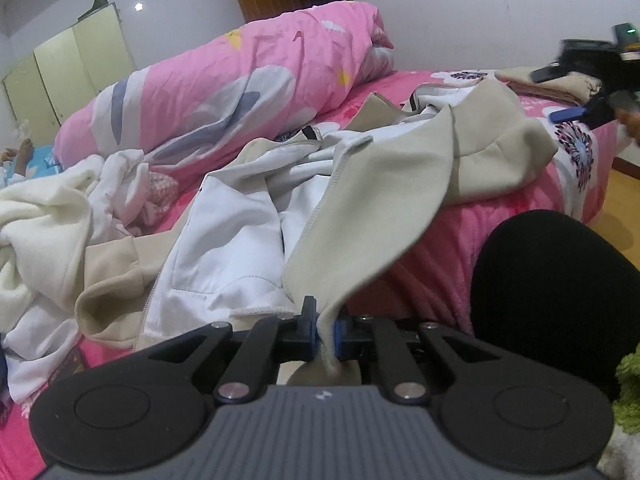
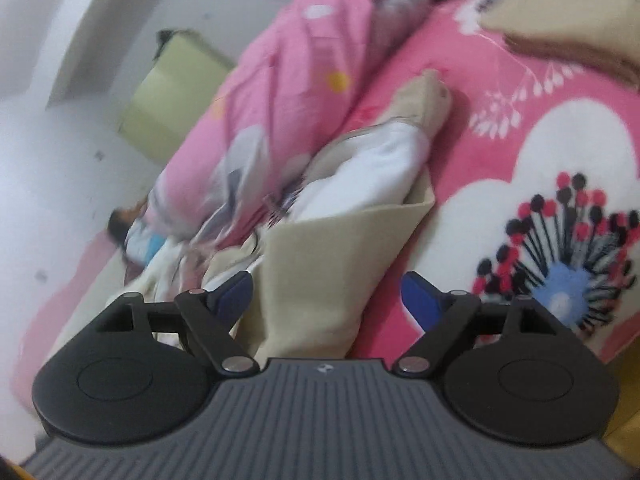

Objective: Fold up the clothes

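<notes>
Clamping a beige hem of the jacket (image 1: 384, 184) sprawled ahead on the bed (image 1: 440, 236), the left gripper (image 1: 326, 334) awaits the wide-open right gripper (image 2: 326, 298), which likely must seize cloth next.

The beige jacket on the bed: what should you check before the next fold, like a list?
1. Left gripper pinching the beige jacket: ok, its jaws are shut on a beige flap.
2. Right gripper ready to grab: ok, jaws wide open, nothing pressed.
3. Cloth within its reach: ok, beige fabric lies between the open jaws.
4. Jacket spread flat: not ok, it lies crumpled with the white lining showing.
5. Room on the pink bedspread: cannot tell, the white clothes crowd one side.
</notes>
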Demonstrator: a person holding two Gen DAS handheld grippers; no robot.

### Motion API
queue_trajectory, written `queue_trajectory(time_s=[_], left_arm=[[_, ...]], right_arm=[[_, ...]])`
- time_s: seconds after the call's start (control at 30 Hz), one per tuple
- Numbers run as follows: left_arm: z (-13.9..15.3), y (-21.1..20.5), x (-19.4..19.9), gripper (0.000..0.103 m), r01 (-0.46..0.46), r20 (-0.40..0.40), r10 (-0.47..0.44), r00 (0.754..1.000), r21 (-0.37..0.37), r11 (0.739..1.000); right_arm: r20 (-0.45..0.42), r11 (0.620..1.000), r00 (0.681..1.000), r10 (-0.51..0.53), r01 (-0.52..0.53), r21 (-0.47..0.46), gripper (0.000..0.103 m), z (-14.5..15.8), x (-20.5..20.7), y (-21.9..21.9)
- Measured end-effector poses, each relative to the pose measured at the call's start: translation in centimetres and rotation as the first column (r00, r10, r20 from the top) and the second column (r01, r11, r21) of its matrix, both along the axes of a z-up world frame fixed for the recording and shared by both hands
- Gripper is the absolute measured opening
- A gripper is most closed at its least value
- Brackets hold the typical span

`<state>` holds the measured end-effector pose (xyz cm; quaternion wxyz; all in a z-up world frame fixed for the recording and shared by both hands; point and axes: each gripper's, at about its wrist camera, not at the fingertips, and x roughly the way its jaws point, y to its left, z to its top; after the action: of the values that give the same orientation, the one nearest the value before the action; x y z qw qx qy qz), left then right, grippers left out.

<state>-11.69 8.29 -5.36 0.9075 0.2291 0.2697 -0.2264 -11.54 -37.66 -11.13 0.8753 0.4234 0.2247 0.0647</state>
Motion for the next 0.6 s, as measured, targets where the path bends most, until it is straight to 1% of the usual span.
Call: queue_trajectory(time_s=[0.03,0.1,0.13,0.17,0.2,0.23,0.27,0.3,0.33,0.43,0.5,0.6], left_arm=[[0.0,0.0,0.0,0.011,-0.001,-0.002,0.001,1.0,-0.003,1.0],[-0.1,0.0,0.0,0.02,-0.002,-0.011,0.002,1.0,-0.009,1.0],[0.0,0.0,-0.1,0.022,-0.003,-0.019,0.003,1.0,-0.013,1.0],[0.2,0.0,-0.3,0.031,-0.005,-0.027,0.005,1.0,-0.017,1.0],[0.5,0.1,-0.5,0.043,-0.005,-0.028,0.005,1.0,-0.028,1.0],[0.8,0.2,-0.7,0.047,-0.005,-0.027,0.003,1.0,-0.041,0.999],[1.4,0.3,-1.0,0.055,0.0,-0.02,-0.001,1.0,-0.061,0.998],[1.9,0.4,-1.1,0.06,0.007,-0.016,-0.009,1.0,-0.088,0.996],[2.5,0.5,-1.1,0.061,0.016,-0.014,-0.017,1.0,-0.116,0.993],[3.9,0.3,-0.8,0.068,0.039,-0.002,-0.04,0.999,-0.197,0.98],[4.6,-0.6,0.0,0.069,0.052,0.01,-0.051,0.999,-0.235,0.971],[4.9,-3.0,1.9,0.07,0.082,0.022,-0.079,0.997,-0.265,0.961]], right_arm=[[-0.011,1.0,1.0,-0.003,0.003,0.007,0.083,-0.3,1.1,-0.1],[-0.042,1.0,0.999,-0.004,0.004,0.01,0.083,-0.9,3.4,-0.1],[-0.061,1.0,0.998,-0.004,0.004,0.012,0.083,-1.3,4.4,0.0],[-0.068,1.0,0.998,0.001,0.001,0.022,0.082,-1.5,5.1,0.1],[-0.065,0.999,0.998,0.008,-0.005,0.037,0.077,-1.8,5.6,0.1],[-0.056,0.999,0.998,0.014,-0.011,0.045,0.062,-1.9,5.6,0.1],[-0.047,0.999,0.999,0.017,-0.015,0.044,0.051,-1.8,5.5,0.2],[-0.042,0.999,0.999,0.021,-0.019,0.039,0.033,-1.6,5.4,0.3],[-0.042,0.999,0.999,0.021,-0.02,0.033,0.019,-1.4,5.2,0.3],[-0.026,1.0,1.0,0.014,-0.013,0.025,0.009,-0.9,4.4,0.1],[-0.008,1.0,1.0,0.01,-0.009,0.019,0.007,-0.5,3.7,0.0],[0.059,1.0,0.998,0.015,-0.016,0.012,0.005,0.6,2.2,0.0]])
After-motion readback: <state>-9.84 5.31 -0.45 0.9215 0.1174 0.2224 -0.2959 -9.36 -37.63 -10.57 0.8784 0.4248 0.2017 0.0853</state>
